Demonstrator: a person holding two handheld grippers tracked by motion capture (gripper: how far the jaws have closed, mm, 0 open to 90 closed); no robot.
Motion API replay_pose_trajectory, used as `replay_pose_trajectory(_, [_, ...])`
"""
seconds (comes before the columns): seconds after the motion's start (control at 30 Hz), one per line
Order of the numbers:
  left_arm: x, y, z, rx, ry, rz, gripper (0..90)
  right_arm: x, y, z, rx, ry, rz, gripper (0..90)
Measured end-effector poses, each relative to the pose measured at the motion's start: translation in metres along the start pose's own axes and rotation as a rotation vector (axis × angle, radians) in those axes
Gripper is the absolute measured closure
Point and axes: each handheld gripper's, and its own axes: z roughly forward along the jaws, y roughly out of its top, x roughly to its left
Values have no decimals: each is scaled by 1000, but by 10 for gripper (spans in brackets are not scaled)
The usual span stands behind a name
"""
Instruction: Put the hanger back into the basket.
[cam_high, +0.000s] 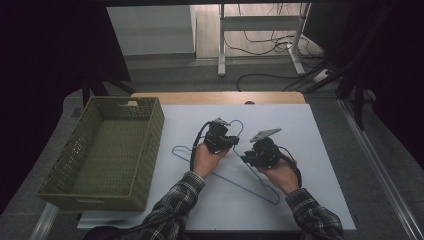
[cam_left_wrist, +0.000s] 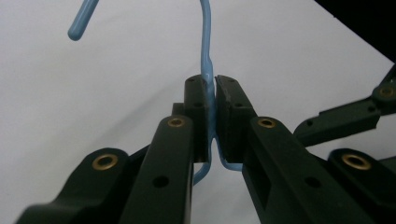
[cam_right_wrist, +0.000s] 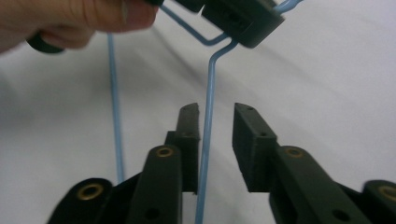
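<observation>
Left tool (cam_left_wrist: 210, 93) clamped on blue hanger (cam_left_wrist: 206, 42) neck; right tool (cam_right_wrist: 217, 116) apart, wire between, unpressed.

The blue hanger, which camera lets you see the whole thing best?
The high view: the blue hanger lies whole on the white table, hook to bottom bar. The left gripper view shows just its neck pinched between the left gripper jaws. The right gripper view shows one wire between the right gripper open jaws.
</observation>
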Motion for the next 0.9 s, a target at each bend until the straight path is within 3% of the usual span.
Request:
replay_pose_trajectory(0.17, [-4, -2, -4, -20, -9, -4, 838, -5, 4, -3, 4, 55, 47, 633])
replay_pose_trajectory(0.33, [-7, -3, -9, -30, -10, 10, 839, -5, 7, 12, 47, 95, 71, 648])
replay_pose_trajectory(0.4, [-8, -4, -11, -34, -11, 12, 839, -5, 7, 18, 70, 104, 83, 692])
replay_pose_trajectory(0.5, [-8, -4, -13, -35, -14, 16, 839, -6, 7, 22, 75, 133, 97, 847])
replay_pose_trajectory(0.6, [-7, -5, -16, -38, -24, 18, 824, -4, 8, 20, 84, 135, 111, 867])
replay_pose_trajectory(0.77, [-3, -7, -32, -47, -44, 30, 655, -3, 10, 16, 92, 147, 104, 873])
replay_pose_trajectory(0.9, [0, -8, -57, -62, -52, 58, 513, 2, 13, 9, 67, 141, 68, 874])
